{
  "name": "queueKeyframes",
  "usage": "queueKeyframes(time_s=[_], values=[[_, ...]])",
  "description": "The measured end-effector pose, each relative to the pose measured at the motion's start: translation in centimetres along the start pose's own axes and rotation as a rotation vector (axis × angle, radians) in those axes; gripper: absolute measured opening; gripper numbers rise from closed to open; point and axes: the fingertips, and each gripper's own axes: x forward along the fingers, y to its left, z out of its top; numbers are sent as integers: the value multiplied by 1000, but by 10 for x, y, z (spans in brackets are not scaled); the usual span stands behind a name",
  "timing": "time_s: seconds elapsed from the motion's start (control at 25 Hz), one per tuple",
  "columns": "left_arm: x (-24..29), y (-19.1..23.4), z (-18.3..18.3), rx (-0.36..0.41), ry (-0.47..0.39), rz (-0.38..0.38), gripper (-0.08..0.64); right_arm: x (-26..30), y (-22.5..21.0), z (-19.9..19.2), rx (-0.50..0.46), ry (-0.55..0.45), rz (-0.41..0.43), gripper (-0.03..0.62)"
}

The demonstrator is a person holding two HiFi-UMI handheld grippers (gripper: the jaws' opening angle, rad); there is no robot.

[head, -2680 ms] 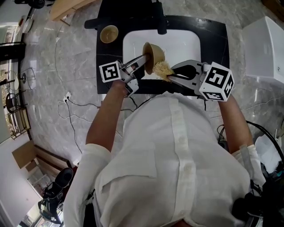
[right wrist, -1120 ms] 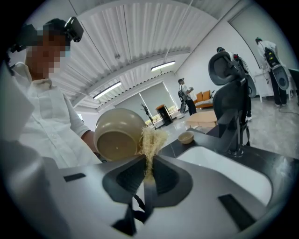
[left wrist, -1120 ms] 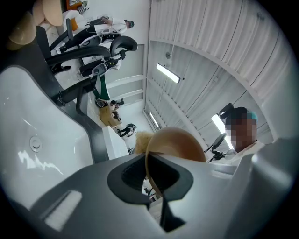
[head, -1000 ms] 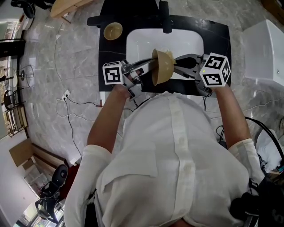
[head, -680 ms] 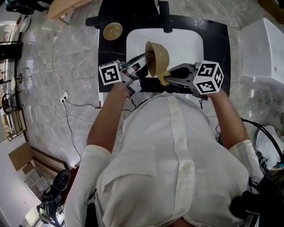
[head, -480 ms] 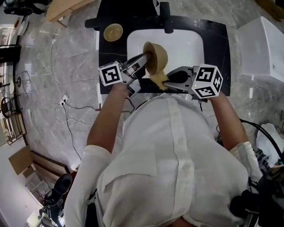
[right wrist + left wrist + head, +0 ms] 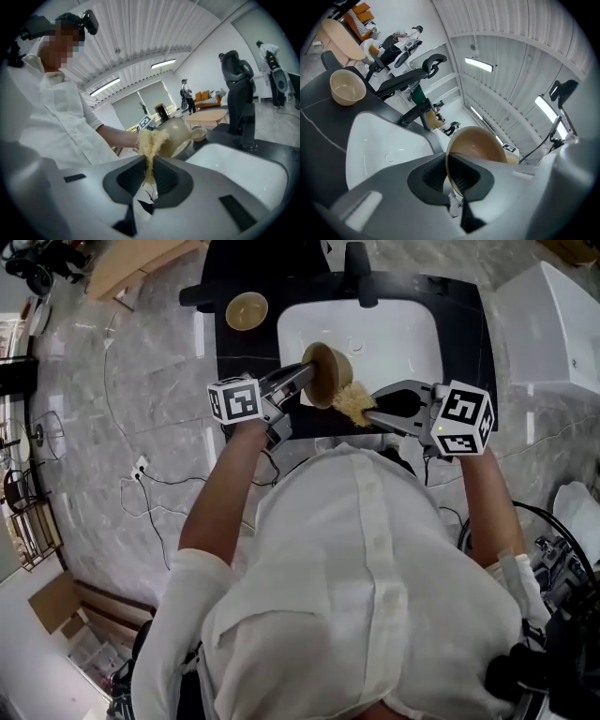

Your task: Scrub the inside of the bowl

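Observation:
A tan bowl (image 7: 328, 373) hangs tipped on its side over the near edge of the white sink (image 7: 394, 329). My left gripper (image 7: 307, 380) is shut on its rim, and in the left gripper view the rim (image 7: 449, 168) runs down between the jaws with the bowl's hollow (image 7: 476, 145) facing forward. My right gripper (image 7: 368, 410) is shut on a yellow fibrous scrubber (image 7: 352, 401) that lies against the bowl's near-right edge. The right gripper view shows the scrubber (image 7: 151, 140) standing up from the jaws in front of the bowl (image 7: 177, 133).
A second tan bowl (image 7: 246, 310) stands on the black counter (image 7: 464, 343) left of the sink, also seen as the second bowl (image 7: 347, 87). A dark faucet (image 7: 358, 261) rises behind the basin. Cables lie on the marble floor (image 7: 141, 409) at the left.
A second ago the scrubber was hidden by the bowl; it now shows at the bowl's near-right edge. The right gripper drew back towards the person and to the right. The bowl stays in the left gripper.

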Motion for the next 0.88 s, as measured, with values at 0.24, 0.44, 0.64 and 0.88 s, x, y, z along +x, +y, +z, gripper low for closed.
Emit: queueKeyframes(time_s=[0.24,0.44,0.64,0.88], values=[[2,8,-23,51,121,11,11,-18,-29,2,81,-158,-278,37],[47,1,-21,111,152,60,12,-68,-49,-34,166,-176,-505,38],[98,-6,-6,159,157,159,12,-103,-58,-70,206,-121,-593,38],[177,-17,-4,196,202,261,12,-148,-74,-83,205,-109,-616,37]])
